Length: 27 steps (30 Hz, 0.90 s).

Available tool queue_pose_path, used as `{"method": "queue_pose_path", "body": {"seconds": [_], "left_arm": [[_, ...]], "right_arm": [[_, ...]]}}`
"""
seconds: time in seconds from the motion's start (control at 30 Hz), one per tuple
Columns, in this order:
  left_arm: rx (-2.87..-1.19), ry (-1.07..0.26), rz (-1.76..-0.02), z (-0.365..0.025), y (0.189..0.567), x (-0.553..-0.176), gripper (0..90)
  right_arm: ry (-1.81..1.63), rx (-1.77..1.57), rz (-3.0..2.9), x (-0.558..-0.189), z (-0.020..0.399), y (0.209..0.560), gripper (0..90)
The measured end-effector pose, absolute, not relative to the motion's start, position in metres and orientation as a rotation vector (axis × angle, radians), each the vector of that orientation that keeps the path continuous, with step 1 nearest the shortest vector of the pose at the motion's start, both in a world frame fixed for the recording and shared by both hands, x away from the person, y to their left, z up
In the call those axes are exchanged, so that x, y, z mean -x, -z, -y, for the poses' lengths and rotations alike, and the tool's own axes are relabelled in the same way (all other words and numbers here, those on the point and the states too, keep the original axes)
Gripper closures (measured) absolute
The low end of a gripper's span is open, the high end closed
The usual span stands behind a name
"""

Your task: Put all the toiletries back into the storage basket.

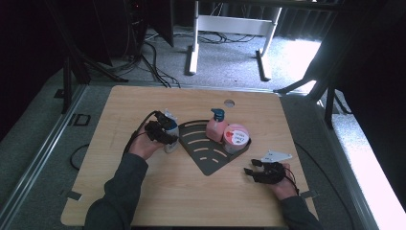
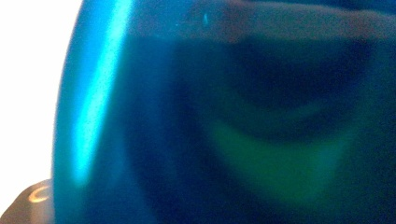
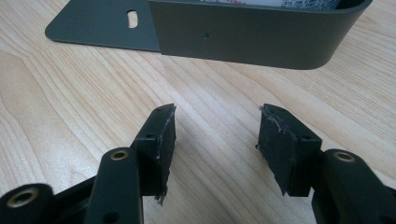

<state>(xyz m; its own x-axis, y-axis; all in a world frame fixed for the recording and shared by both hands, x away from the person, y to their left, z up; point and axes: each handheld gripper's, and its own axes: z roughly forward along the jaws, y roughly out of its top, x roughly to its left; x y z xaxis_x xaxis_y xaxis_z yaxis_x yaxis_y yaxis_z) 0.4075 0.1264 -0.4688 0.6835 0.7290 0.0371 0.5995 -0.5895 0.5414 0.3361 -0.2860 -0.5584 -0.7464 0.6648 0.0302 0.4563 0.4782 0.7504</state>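
At table left, left gripper (image 1: 162,132) pinches upright blue-and-white bottle (image 1: 171,130) just beside dark corner rack (image 1: 207,158). Right gripper (image 1: 253,166) rests near rack's right edge, jaws spread, nothing between.

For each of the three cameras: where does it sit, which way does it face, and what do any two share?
High view: above the person's side, looking forward and down on the table; both forearms, left gripper, right gripper.
Left gripper view: pressed against a blurred blue bottle.
Right gripper view: low over the wood, facing the dark corner rack; open fingers.
Shared: rack, tabletop in high and right gripper views.
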Motion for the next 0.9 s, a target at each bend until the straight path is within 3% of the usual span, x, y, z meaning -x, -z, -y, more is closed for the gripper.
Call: {"method": "queue_pose_path", "body": {"seconds": [0.9], "left_arm": [[-2.376,-0.398,-1.011,-0.13,0.446,-0.403,55.0]], "right_arm": [[-1.13,-0.957,-2.462,-0.336,0.286,0.558,46.0]]}}
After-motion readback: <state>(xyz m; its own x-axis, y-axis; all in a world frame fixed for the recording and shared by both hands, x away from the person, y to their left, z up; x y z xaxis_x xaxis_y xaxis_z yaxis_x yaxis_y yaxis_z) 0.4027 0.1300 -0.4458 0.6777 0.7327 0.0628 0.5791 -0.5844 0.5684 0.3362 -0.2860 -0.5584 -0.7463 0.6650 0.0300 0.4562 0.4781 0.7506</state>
